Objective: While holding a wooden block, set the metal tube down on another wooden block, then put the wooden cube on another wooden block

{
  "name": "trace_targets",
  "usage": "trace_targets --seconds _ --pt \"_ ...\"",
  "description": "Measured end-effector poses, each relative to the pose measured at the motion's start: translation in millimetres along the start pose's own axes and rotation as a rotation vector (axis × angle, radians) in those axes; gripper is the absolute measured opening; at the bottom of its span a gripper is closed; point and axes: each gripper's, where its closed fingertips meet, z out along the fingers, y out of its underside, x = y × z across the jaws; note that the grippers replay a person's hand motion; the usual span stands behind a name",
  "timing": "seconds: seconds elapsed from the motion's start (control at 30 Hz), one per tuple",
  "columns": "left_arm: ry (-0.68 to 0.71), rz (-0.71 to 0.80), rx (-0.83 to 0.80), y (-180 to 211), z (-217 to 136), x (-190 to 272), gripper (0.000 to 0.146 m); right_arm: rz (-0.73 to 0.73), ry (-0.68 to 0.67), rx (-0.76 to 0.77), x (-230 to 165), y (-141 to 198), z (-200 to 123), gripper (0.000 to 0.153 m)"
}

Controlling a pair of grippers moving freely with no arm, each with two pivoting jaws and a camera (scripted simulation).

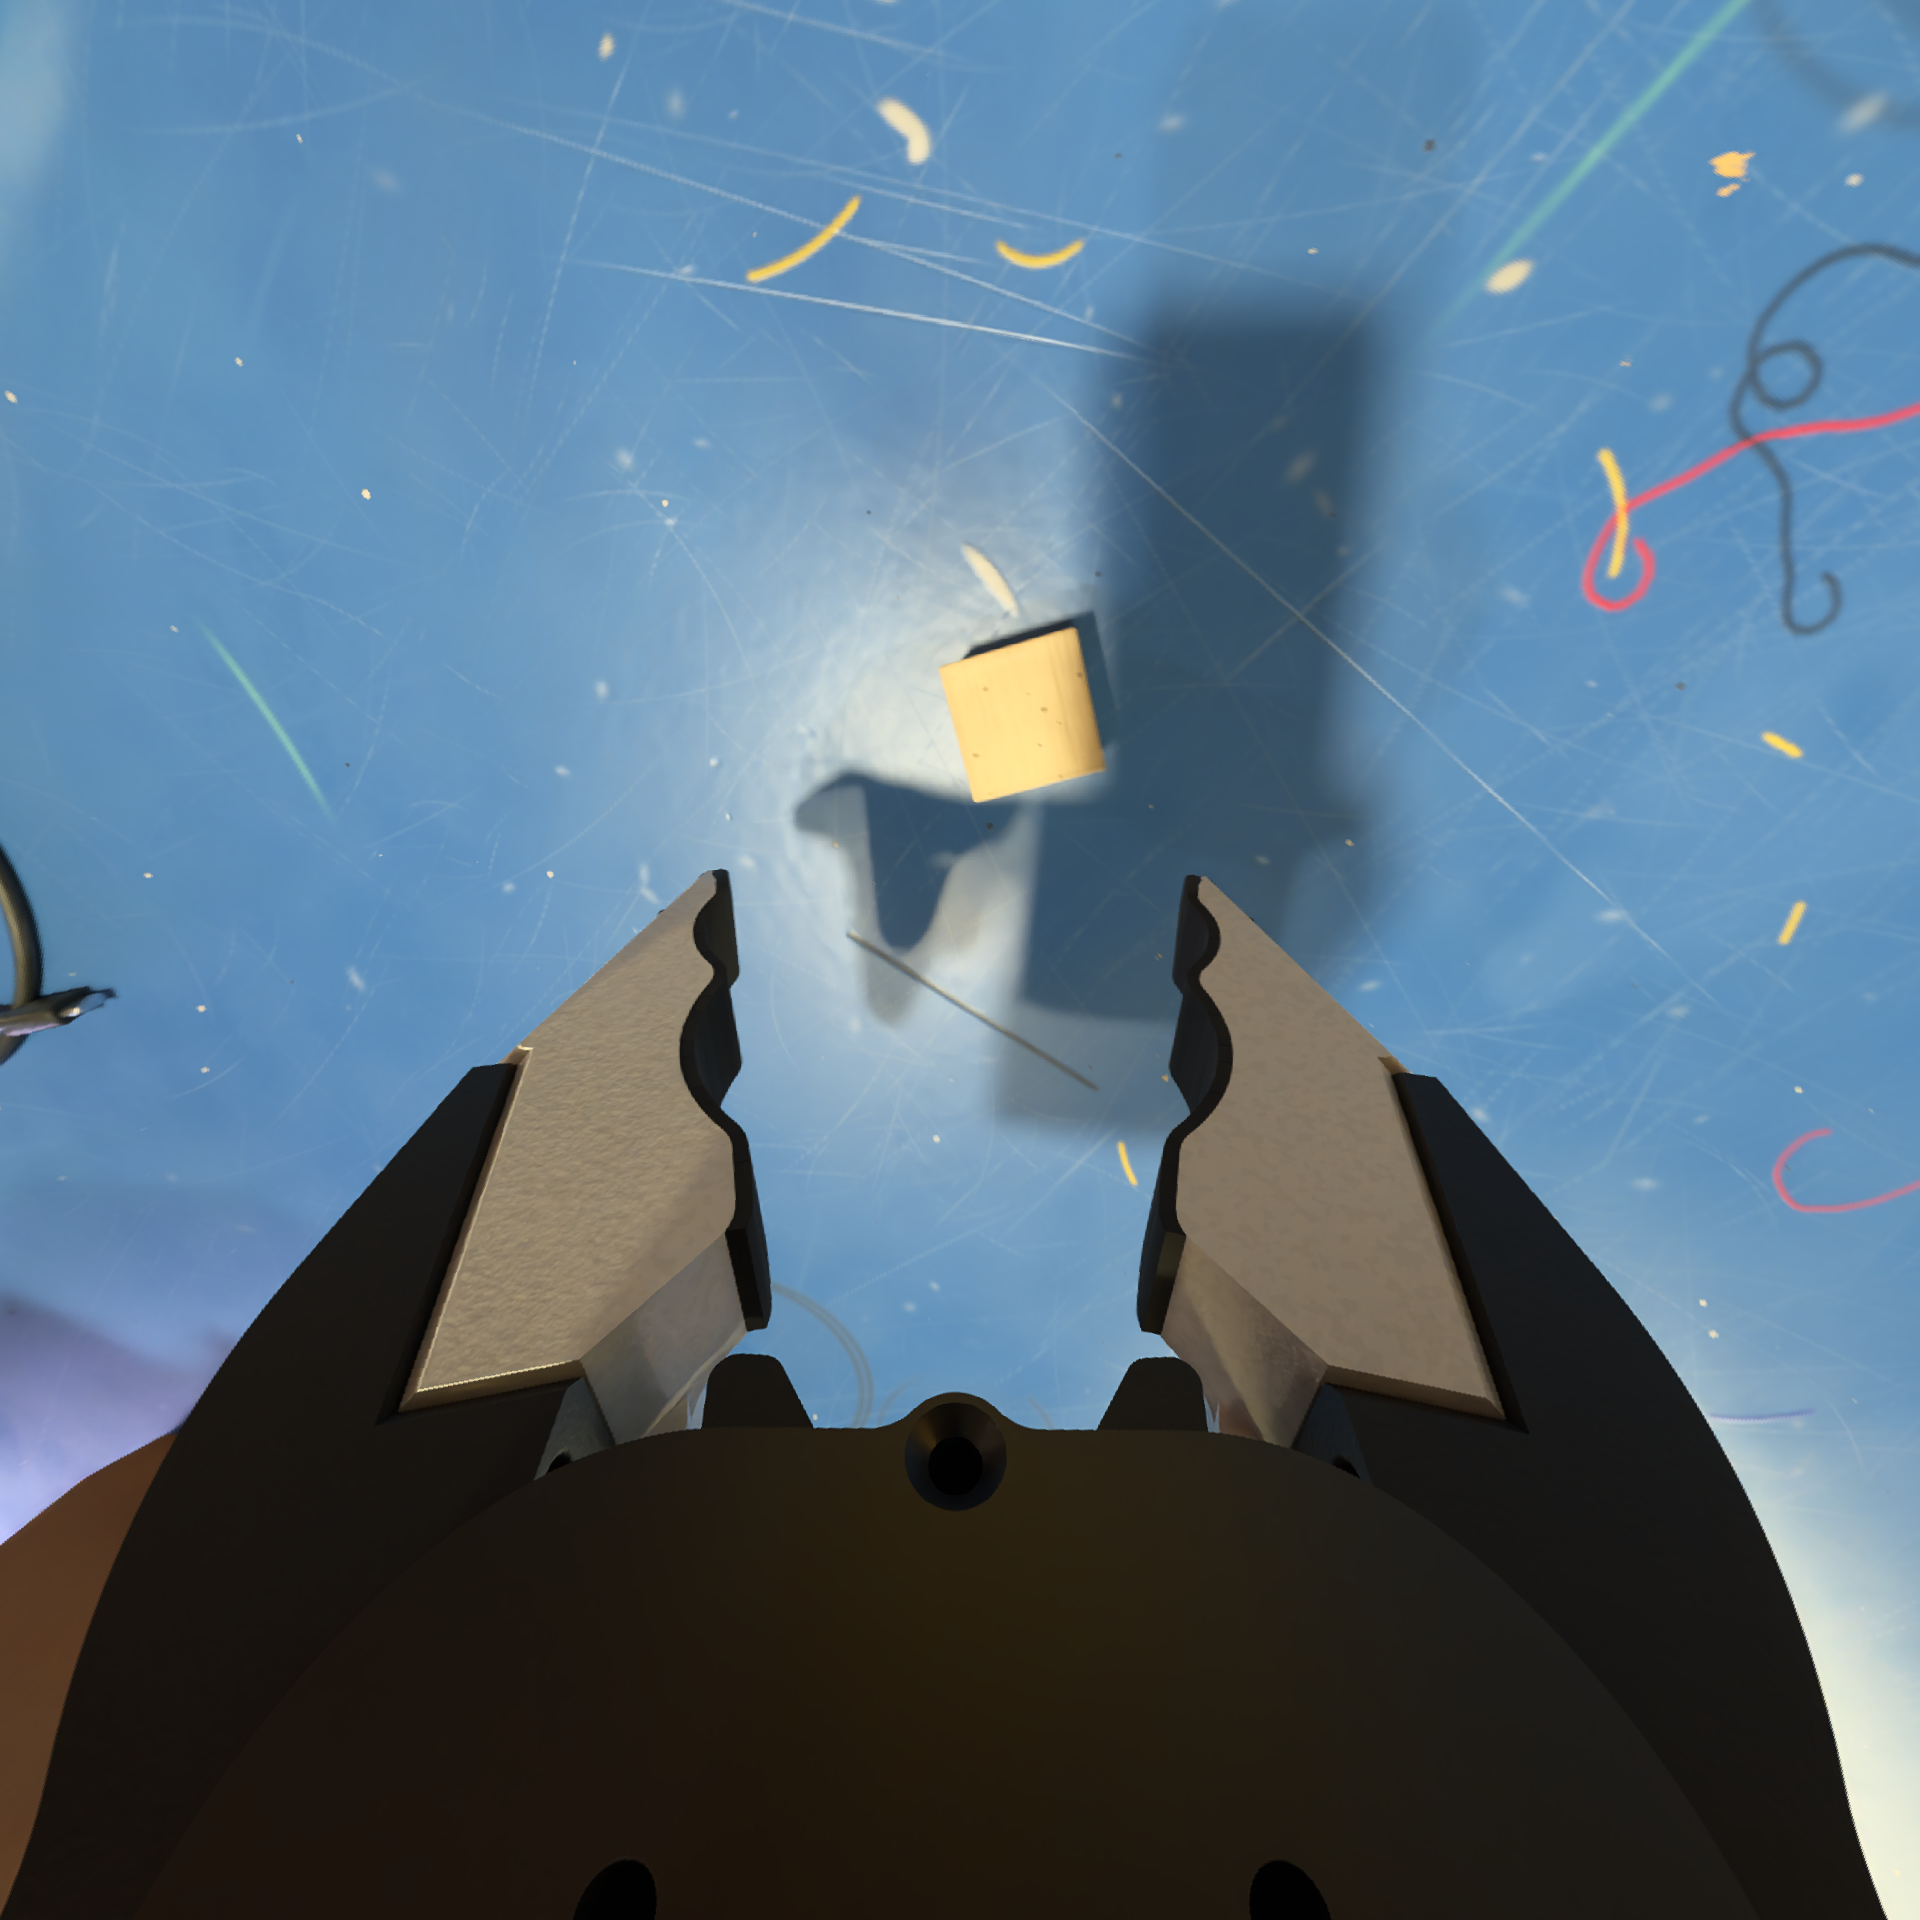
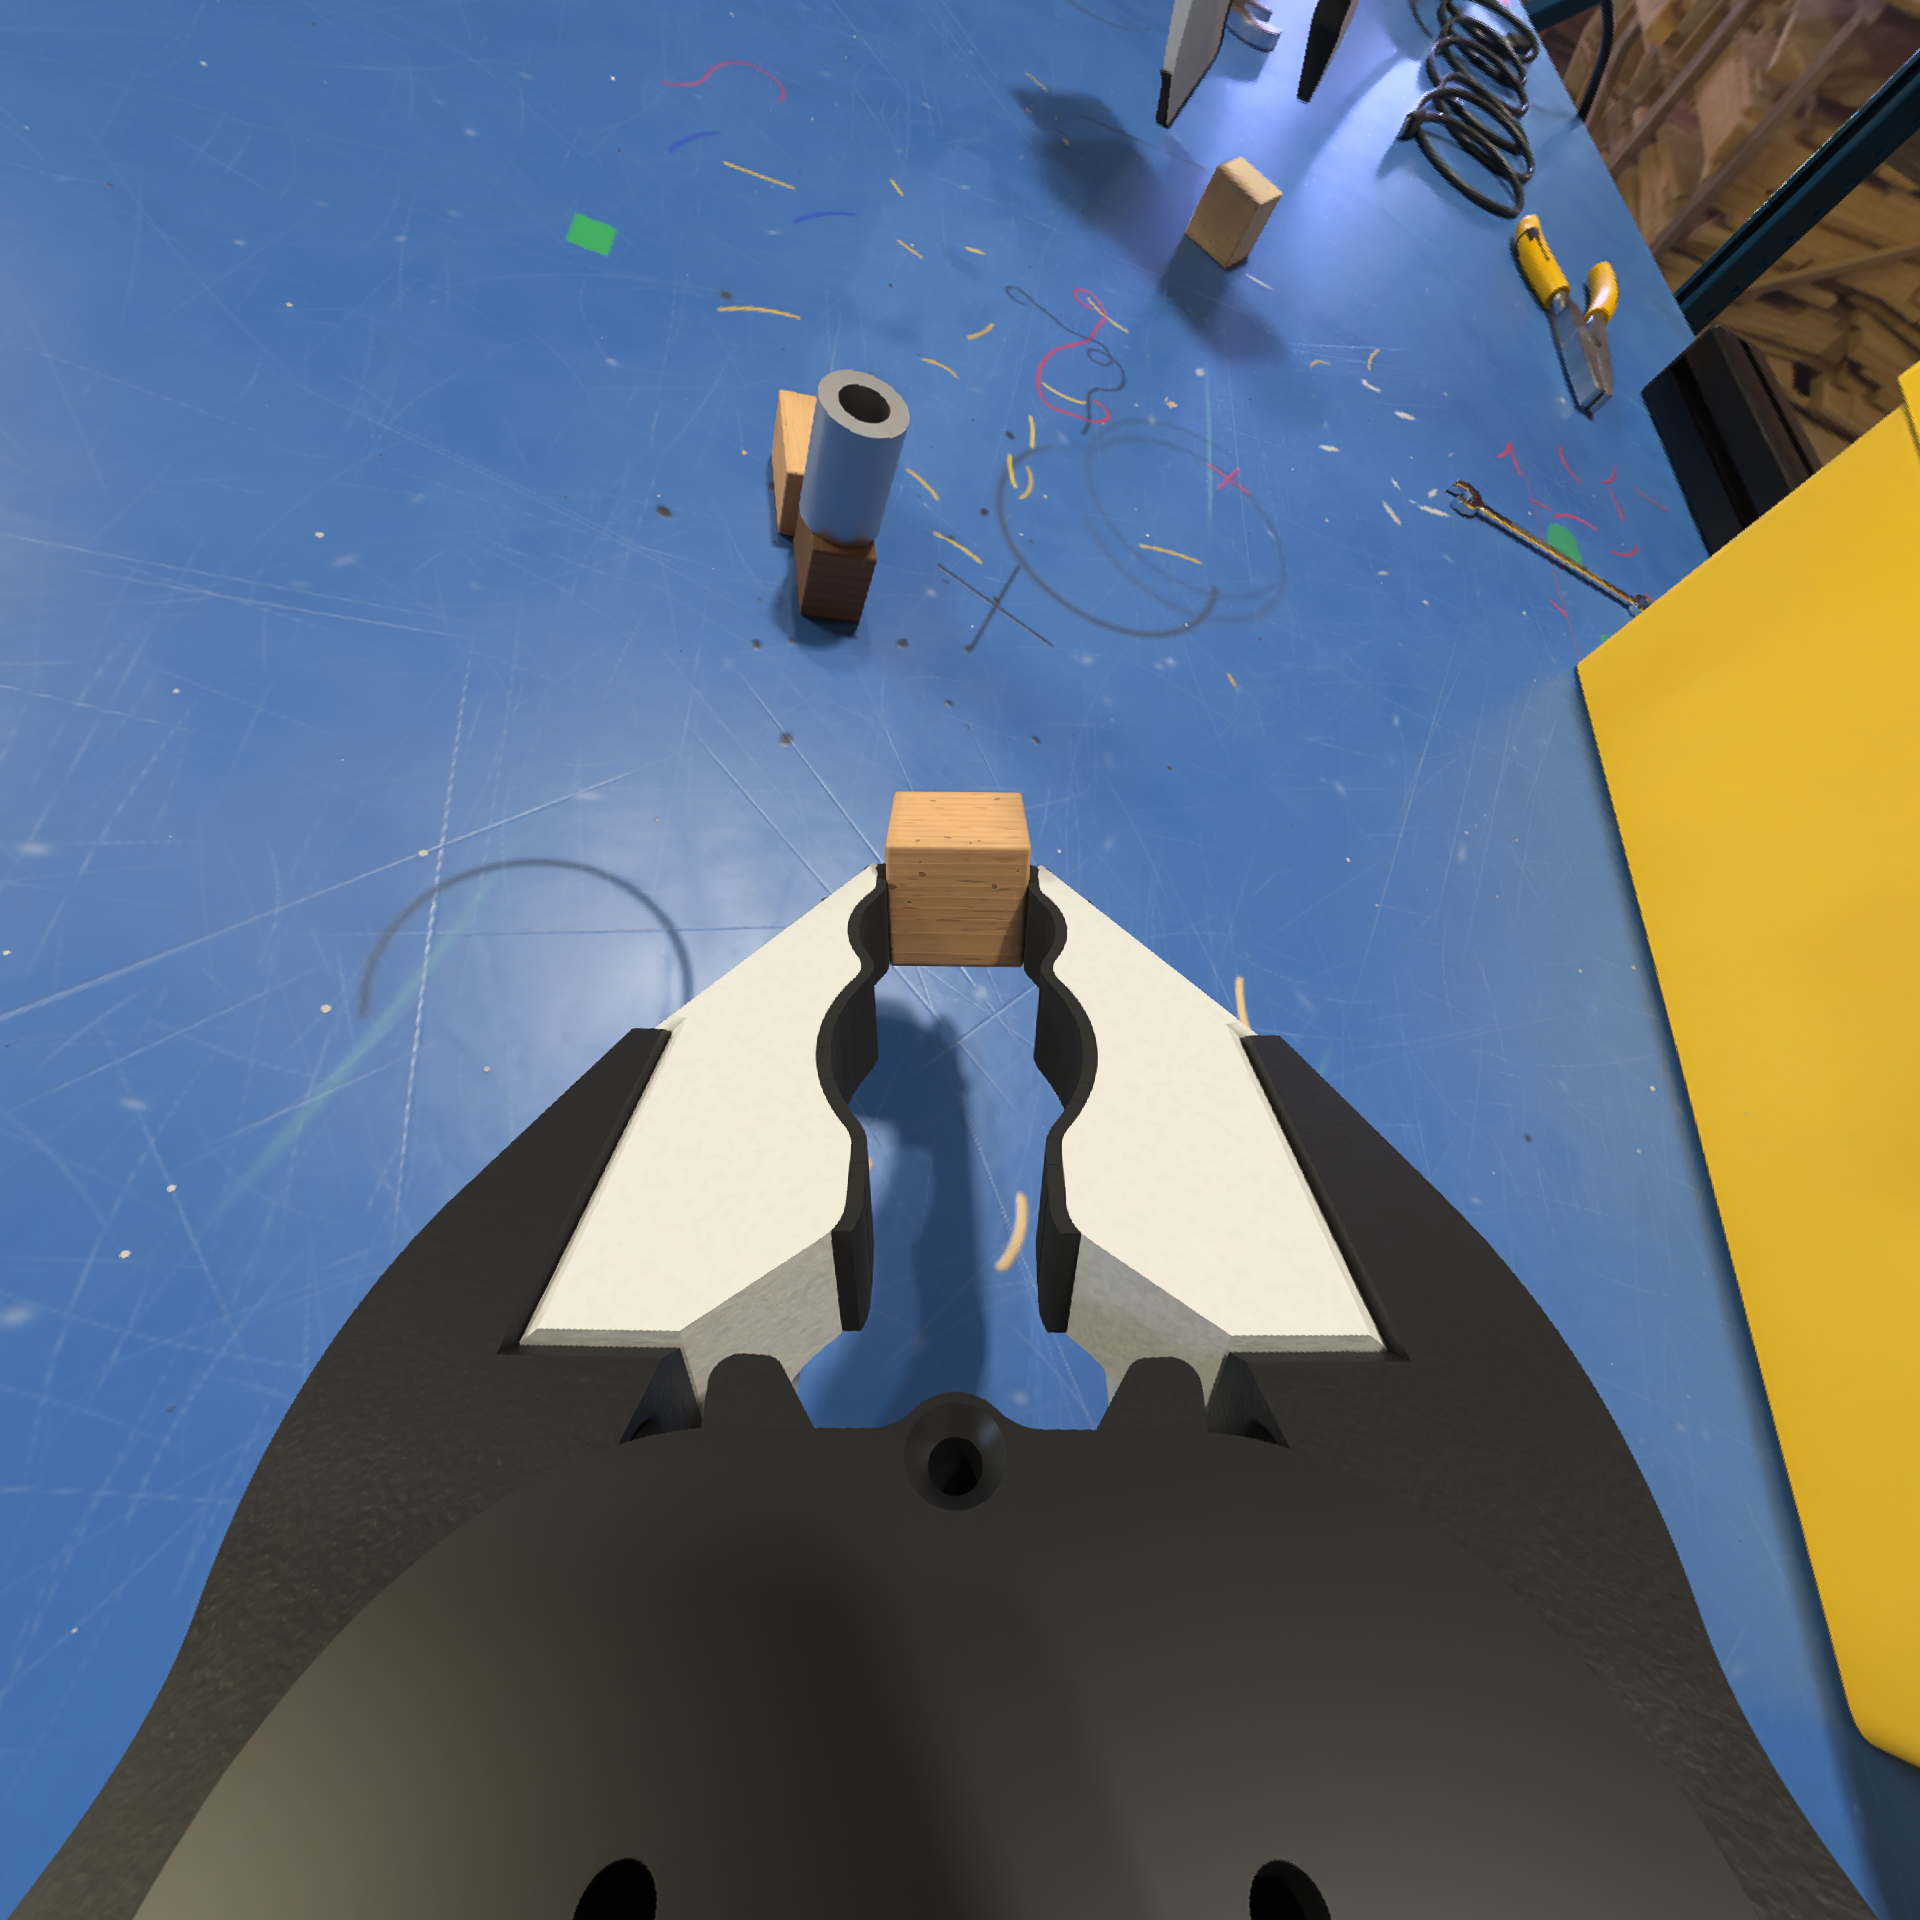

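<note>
Right gripper [image 2: 957, 883] pinches a pale, grainy cube [image 2: 957, 878] at its fingertips; beyond it, the grey tube [image 2: 850, 462] stands on a darker block [image 2: 834, 584] — another block [image 2: 792, 457] touching behind. Left gripper [image 1: 954, 894] spread, empty, above a light block [image 1: 1021, 714].

Yellow board [image 2: 1766, 935] right of the right gripper. Black spring [image 2: 1475, 104], yellow-handled chisel [image 2: 1569, 301] and wrench [image 2: 1538, 545] far ahead-right on blue table [image 2: 312, 520]; green square [image 2: 591, 234] ahead-left.

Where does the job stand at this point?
Done: the metal tube stands on a dark wooden block. In hand: the right tongs grip the wooden cube. Left: setting it on another block; the open left tongs hover over a pale block.
</note>
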Motion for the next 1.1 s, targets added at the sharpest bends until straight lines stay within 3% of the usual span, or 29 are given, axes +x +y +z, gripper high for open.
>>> trace_targets --seconds 0.07,0.13,0.2,0.53,0.67,0.83,0.97,1.1 --pt "0.002 -0.031 0.009 -0.8 8.0 -4.9 0.073 0.003 -0.001 0.001 0.4 0.6 -0.2 0.025" --pt "0.013 -0.06 0.029 -2.9 13.2 -6.6 0.049 0.005 -0.004 0.001 0.5 1.5 -0.2 0.025" --pt "0.023 -0.076 0.061 -5.4 14.4 -5.8 0.04 0.007 -0.007 0.0 0.5 2.4 0.0 0.025" --pt "0.027 -0.129 0.145 -17.7 1.9 -5.4 0.039 0.013 -0.006 -0.006 1.7 4.7 -0.1 0.025" --pt "0.067 -0.189 0.098 -16.1 7.3 -0.2 0.061 0.015 -0.007 -0.01 1.4 5.6 0.6 0.025" --pt "0.128 -0.298 0.12 -22.1 14.7 9.5 0.076 0.015 -0.006 -0.008 1.8 5.4 0.0 0.025" --pt "0.134 -0.34 0.128 -24.4 17.7 11.4 0.062 0.014 -0.009 -0.007 1.4 5.1 -0.1 0.025" --pt "0.132 -0.339 0.154 -24.9 19.7 13.9 0.037 0.009 -0.005 -0.002 1.6 3.2 -1.4 0.025"
